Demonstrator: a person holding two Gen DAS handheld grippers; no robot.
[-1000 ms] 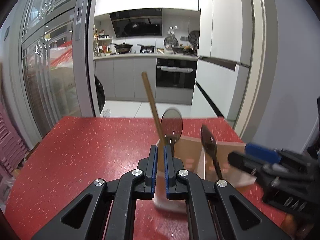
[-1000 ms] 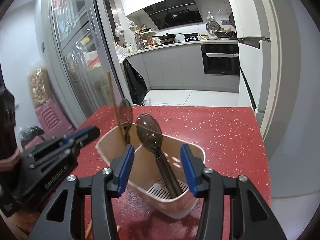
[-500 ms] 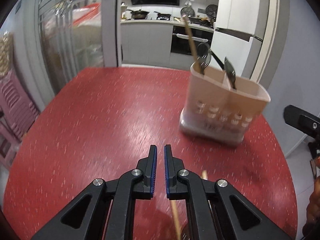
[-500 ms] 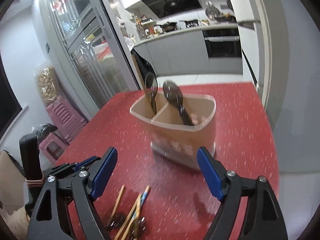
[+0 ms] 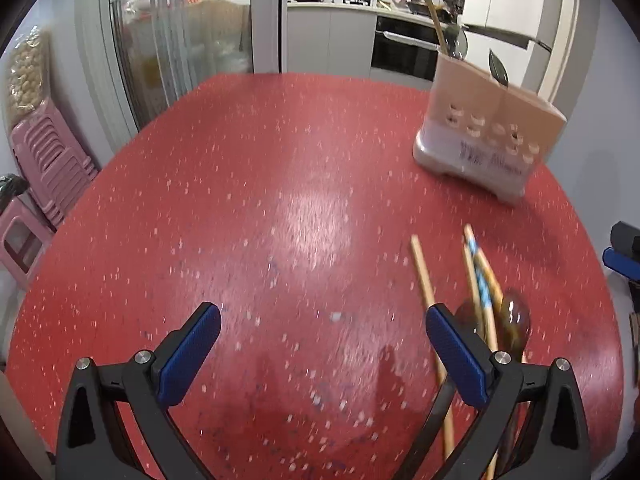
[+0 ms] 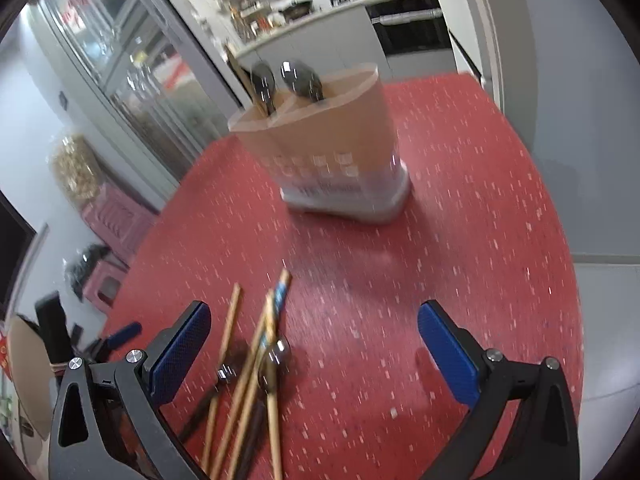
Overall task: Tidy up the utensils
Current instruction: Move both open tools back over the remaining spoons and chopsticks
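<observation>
A beige utensil holder (image 5: 488,136) (image 6: 332,152) stands on the red table (image 5: 240,200) with a chopstick and two dark spoons (image 6: 300,76) upright in it. Loose wooden chopsticks (image 5: 424,276) (image 6: 232,328) and dark spoons (image 5: 514,320) lie in a pile near the table's front. My left gripper (image 5: 322,314) hovers over bare table with its jaws opening wide and nothing between them; the pile lies just right of its right finger. My right gripper (image 6: 314,312) is also opening, above the pile, whose tips show inside its left finger, untouched.
Pink plastic stools (image 5: 44,160) stand stacked off the table's left edge beside a glass-door cabinet (image 5: 180,40). A kitchen counter and oven lie beyond the table. The right gripper's blue pad (image 5: 620,260) shows at the left wrist view's right edge.
Both grippers have drawn back from the holder and tipped down toward the table. Both jaws have spread from narrow to wide. The pile of chopsticks and spoons has come into view.
</observation>
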